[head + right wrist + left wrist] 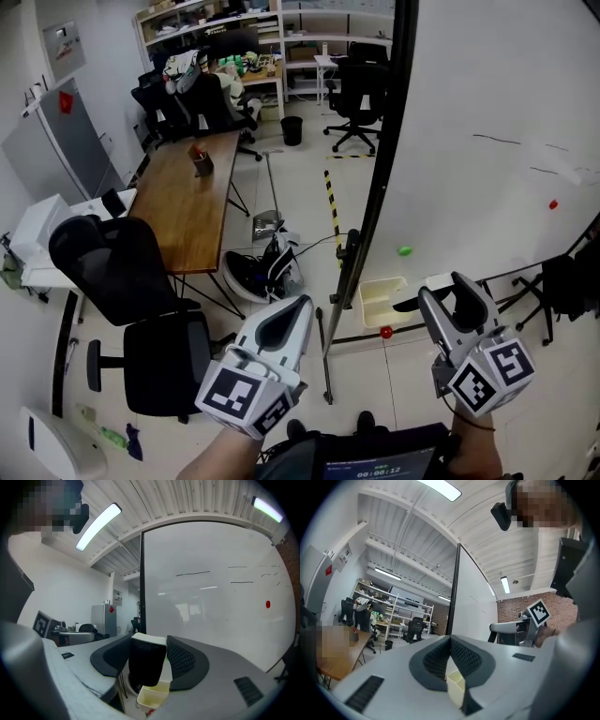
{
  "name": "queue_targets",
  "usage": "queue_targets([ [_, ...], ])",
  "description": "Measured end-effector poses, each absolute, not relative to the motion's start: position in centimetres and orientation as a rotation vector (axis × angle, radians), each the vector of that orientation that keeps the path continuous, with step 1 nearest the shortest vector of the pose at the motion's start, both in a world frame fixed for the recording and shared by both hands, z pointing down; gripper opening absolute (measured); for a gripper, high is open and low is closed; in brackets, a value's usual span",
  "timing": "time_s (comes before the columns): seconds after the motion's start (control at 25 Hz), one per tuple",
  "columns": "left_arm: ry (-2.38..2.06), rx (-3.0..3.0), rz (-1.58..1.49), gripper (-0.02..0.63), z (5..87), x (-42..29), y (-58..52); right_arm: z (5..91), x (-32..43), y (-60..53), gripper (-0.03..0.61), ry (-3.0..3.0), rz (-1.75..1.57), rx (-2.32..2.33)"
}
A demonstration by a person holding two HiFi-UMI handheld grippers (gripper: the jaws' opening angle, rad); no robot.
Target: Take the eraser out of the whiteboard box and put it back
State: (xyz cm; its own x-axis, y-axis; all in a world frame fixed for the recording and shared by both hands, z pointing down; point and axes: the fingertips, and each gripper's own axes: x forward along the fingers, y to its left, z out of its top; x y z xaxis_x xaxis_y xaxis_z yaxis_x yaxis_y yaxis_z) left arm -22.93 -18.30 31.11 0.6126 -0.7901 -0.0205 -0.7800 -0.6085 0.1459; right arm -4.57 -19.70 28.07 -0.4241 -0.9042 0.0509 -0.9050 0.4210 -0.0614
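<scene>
Head view: your left tool point(298, 307) hangs near-left of the whiteboard point(487, 103), jaws together, nothing in them. Your right tool point(445, 289) is clamped on the black eraser point(457, 300), just right of the cream whiteboard box point(380, 305) at the board's bottom edge, so the eraser is out of the box. A red magnet point(385, 332) sits just near of the box. Left gripper view: left tool point(450, 639) has its pads meeting at the tips, with the whiteboard box point(457, 686) showing past them. Right gripper view: right tool point(149, 639) pinches the eraser point(146, 665), white-topped and upright, above the whiteboard box point(152, 696), apart from it.
</scene>
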Motion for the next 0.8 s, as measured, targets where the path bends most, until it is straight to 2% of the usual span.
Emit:
queue_targets([
  [0.4,-1.421,2.712,-0.140,0.023,29.9,-19.1,-16.9,28.4,-2.4,-19.4,0.258,-2.697,0.081,1.565],
  [0.8,-1.472,2.598,-0.009,0.026,37.2,-18.3,-20.1,36.5,-2.5,-22.8,0.258,-2.606,0.129,1.469],
])
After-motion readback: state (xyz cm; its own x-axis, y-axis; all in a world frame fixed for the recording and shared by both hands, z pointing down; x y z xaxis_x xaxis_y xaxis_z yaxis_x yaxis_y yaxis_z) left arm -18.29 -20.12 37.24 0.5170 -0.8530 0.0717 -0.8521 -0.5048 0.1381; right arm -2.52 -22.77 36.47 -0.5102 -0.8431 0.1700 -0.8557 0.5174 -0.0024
